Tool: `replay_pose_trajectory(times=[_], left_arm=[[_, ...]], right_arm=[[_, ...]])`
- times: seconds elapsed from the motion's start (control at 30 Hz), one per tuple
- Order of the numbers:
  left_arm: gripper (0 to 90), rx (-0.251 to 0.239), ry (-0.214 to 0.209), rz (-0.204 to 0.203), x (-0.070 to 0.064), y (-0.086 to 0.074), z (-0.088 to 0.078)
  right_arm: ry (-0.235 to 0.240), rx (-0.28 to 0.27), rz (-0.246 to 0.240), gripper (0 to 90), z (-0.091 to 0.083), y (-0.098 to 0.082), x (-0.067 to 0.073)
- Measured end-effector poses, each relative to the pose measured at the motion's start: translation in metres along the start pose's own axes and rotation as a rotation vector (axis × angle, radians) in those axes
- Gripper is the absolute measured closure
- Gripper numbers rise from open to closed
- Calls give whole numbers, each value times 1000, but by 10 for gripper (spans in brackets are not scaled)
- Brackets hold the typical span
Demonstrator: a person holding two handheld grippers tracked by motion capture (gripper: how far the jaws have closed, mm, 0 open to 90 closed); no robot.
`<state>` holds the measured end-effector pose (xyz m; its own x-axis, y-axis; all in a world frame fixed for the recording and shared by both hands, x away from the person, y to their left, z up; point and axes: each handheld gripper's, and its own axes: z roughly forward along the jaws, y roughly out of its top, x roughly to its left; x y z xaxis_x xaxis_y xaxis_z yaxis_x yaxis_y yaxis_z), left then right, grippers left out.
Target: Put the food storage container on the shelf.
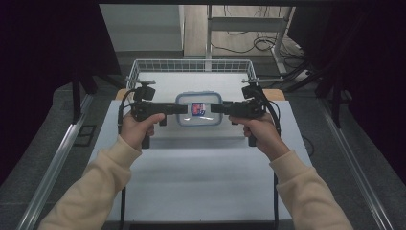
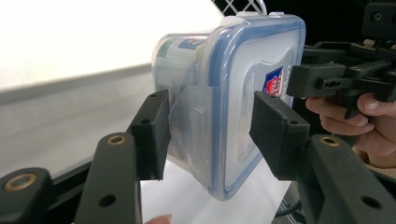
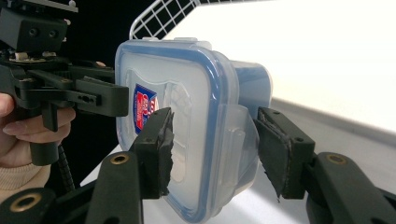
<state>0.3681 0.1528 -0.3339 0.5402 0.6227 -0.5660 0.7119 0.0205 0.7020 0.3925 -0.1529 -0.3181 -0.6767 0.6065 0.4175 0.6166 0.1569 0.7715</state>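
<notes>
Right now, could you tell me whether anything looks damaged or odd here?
Yes: the black pad on the right gripper, clamped on the clear blue-rimmed plastic box, looks torn and ragged along its edge.

High view sits above the person's side, looks forward and down over the counter [image 1: 201,167], fairly far; wire basket [image 1: 191,66] at 12 o'clock. Left gripper view rides the left gripper [image 2: 205,133], very close, looks along its jaws at the lidded plastic box [image 2: 243,93], other gripper at 3 o'clock. Right gripper view rides the right gripper [image 3: 212,147], equally close, faces the opposite way. All three share the box [image 1: 198,109] [image 3: 187,107]; both gripper views catch the basket mesh at 12 o'clock.
</notes>
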Motion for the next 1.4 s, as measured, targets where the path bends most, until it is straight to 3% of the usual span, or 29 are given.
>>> replay_pose_trajectory(times=[0.23, 0.53, 0.73, 0.97, 1.1, 1.4], left_arm=[[481, 6, 12, -5, 3, 24, 1], [474, 24, 22, -18, 22, 59, 13], [478, 32, 14, -59, 39, 75, 27], [491, 38, 0, -106, 53, 79, 40], [490, 39, -14, -132, 62, 83, 41], [479, 48, -14, -175, 68, 88, 45]], right_arm=[[11, 5, -8, 475, 3, 25, -7], [11, 15, 0, 474, 18, 57, -27], [24, 27, 43, 474, 31, 70, -49], [49, 58, 108, 471, 43, 75, -74], [23, 77, 114, 457, 48, 81, -74], [-3, 114, 238, 446, 56, 90, -78]])
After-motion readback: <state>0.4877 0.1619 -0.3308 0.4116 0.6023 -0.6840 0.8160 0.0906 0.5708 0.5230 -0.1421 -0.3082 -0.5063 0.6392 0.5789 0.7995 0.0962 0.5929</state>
